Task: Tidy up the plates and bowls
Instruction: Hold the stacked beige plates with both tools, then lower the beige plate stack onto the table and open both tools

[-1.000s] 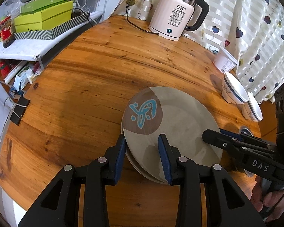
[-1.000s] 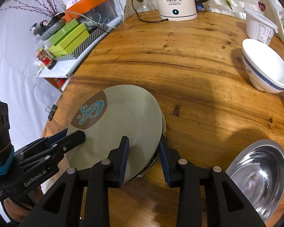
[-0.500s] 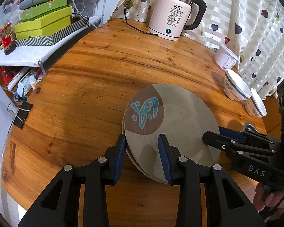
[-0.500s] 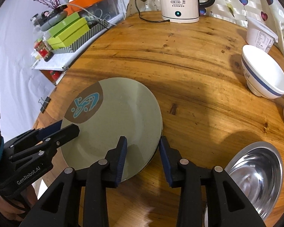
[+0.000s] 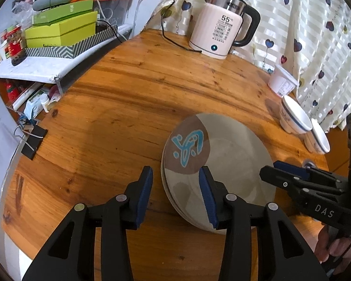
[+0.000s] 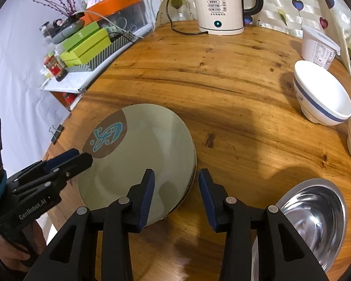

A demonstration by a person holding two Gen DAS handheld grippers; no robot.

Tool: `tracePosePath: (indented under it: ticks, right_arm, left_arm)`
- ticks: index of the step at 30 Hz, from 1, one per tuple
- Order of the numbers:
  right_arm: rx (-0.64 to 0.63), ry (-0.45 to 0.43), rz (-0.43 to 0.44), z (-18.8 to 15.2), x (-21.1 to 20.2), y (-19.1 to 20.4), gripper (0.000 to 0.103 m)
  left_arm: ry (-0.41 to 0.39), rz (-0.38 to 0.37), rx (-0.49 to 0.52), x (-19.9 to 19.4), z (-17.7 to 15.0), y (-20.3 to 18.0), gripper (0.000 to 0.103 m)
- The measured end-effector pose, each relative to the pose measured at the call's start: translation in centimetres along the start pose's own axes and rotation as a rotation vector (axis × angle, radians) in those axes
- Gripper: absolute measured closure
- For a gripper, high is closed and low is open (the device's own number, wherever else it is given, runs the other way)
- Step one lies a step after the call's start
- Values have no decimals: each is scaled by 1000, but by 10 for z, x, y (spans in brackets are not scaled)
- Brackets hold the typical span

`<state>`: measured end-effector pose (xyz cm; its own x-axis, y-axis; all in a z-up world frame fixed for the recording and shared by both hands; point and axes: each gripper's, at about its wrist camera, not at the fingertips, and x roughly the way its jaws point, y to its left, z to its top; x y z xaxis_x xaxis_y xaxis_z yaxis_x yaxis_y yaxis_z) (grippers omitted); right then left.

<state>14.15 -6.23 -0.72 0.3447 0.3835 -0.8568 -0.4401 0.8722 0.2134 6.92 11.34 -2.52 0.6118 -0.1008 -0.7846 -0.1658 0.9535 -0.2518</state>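
A stack of plates [image 5: 231, 161] rests on the round wooden table [image 5: 128, 89]; the top one is grey with a brown patch and a blue design. My left gripper [image 5: 175, 194] straddles the stack's left rim, jaws opening, pads apart from the plate. My right gripper [image 6: 176, 194] straddles the right rim of the stack of plates [image 6: 147, 145], jaws also opening and not pressing. Each gripper shows in the other's view: the right gripper [image 5: 269, 171], the left gripper [image 6: 83, 155]. Two white bowls with blue stripes [image 6: 320, 103] stand at the right, and a steel bowl [image 6: 313, 215] sits near the front right.
A pink electric kettle [image 5: 220, 35] with its cord stands at the table's back edge, a white tub [image 5: 282, 83] beside the curtain. A cluttered shelf with green boxes [image 5: 60, 30] borders the left. A binder clip [image 5: 32, 140] hangs on the table's left edge.
Both grippers' jaws have widened around the rims of the plate stack. The stack stays on the table, and both hands stay where they were.
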Motion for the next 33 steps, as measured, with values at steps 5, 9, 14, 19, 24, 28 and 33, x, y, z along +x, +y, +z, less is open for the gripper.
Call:
tracePosePath:
  ticks: [5, 9, 14, 19, 24, 28, 33]
  right_arm:
    - [-5, -8, 10, 0, -1, 0, 73]
    - [-5, -6, 13, 0, 0, -1, 74]
    - [0, -22, 19, 1, -8, -4, 74]
    - [6, -45, 25, -1, -22, -8, 74]
    - [-5, -80, 23, -5, -41, -10, 70]
    - [-10, -114, 18, -10, -60, -12, 65]
    - [-9, -145, 13, -15, -77, -16, 62]
  left_arm:
    - [-8, -16, 33, 0, 0, -10, 61]
    - [-7, -2, 46, 1, 0, -12, 61]
    - [-16, 10, 49, -4, 2, -13, 61]
    - [-49, 38, 65, -16, 3, -19, 61]
    - [-89, 45, 94, -31, 5, -33, 61]
    - [-114, 37, 118, -41, 5, -45, 61]
    - [-130, 15, 144, -49, 4, -60, 61]
